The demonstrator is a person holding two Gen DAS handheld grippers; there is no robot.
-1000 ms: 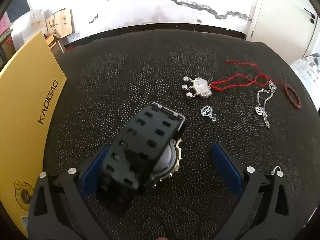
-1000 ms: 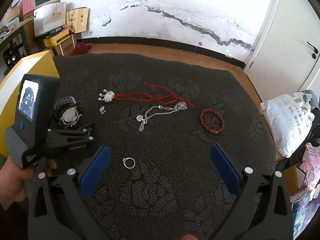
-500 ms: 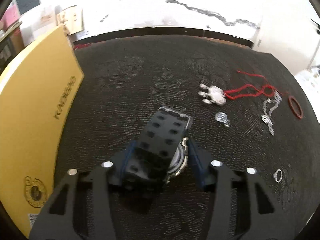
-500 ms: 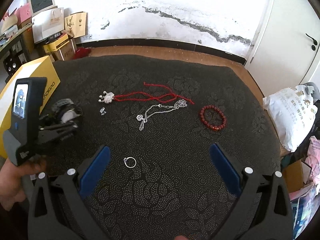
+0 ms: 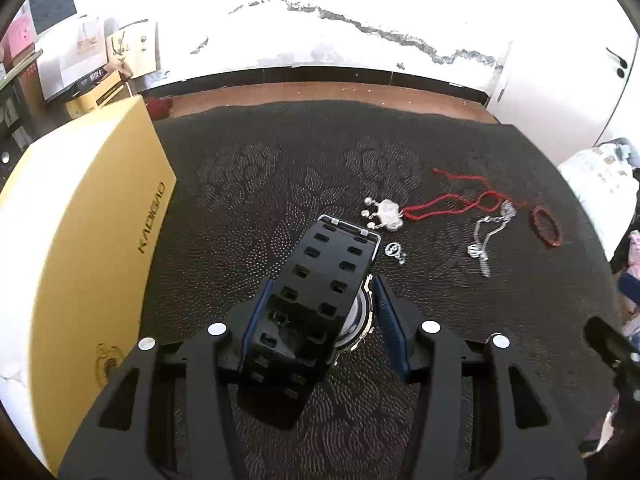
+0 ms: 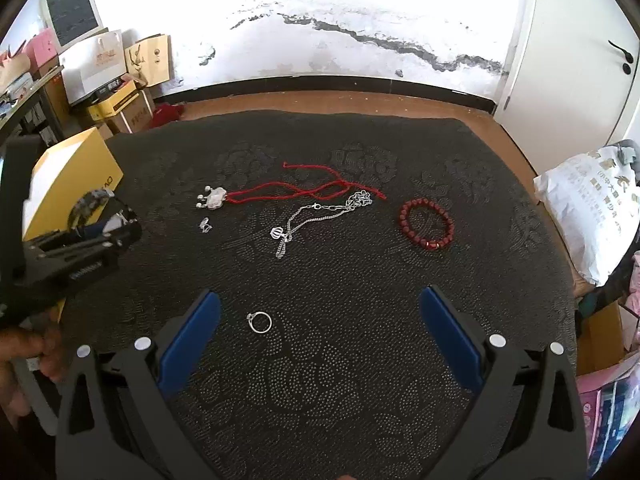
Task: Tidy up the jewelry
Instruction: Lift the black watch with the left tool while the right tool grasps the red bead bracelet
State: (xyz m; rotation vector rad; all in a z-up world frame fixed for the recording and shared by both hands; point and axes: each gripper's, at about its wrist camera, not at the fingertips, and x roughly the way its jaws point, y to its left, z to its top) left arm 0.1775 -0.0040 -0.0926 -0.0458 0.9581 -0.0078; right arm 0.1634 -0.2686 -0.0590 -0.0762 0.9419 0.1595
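Observation:
My left gripper [image 5: 320,320] is shut on a black watch [image 5: 320,288] with a perforated strap and holds it above the dark patterned cloth [image 5: 260,184]. From the right wrist view the left gripper [image 6: 100,224] is at the far left, lifted, next to the yellow box [image 6: 76,168]. My right gripper [image 6: 320,332] is open and empty above the cloth. A silver ring [image 6: 260,322] lies just inside its left finger. A red cord necklace with a silver lock pendant [image 6: 216,199], a silver chain [image 6: 316,216], a small silver charm [image 6: 205,225] and a red bead bracelet [image 6: 426,223] lie further off.
A yellow KADIGAO box [image 5: 80,240] stands along the cloth's left edge. A white plastic bag [image 6: 588,208] sits off the right edge. Cardboard boxes and paper bags [image 6: 116,68] stand by the back wall. Brown floor borders the cloth.
My left gripper closed on the black watch and lifted it off the cloth, rising toward the yellow box side. My right gripper stayed open and nearly still.

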